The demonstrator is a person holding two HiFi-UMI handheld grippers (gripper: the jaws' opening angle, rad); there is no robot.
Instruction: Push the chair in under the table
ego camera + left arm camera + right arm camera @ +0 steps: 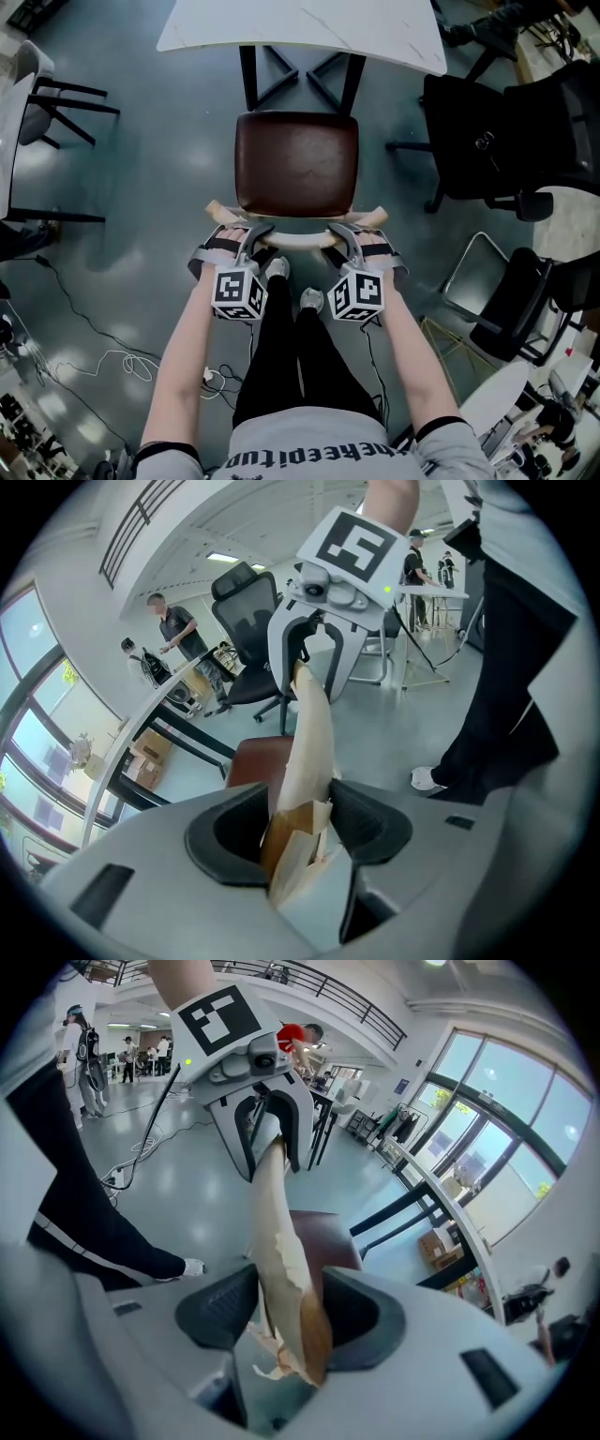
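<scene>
Left tongs [251,236]: clamped on the chair back [298,241], ready to push.
Right tongs [344,238]: clamped there too.
Chair [296,164]: not yet under the tabletop [300,28].

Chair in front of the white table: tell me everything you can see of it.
The chair has a smooth, dark brown seat and a pale, curved wooden backrest whose surface is chipped and peeling near both ends. It stands upright on the grey floor, seat towards the table but not yet under the tabletop. The left gripper and right gripper each clamp the backrest.
</scene>
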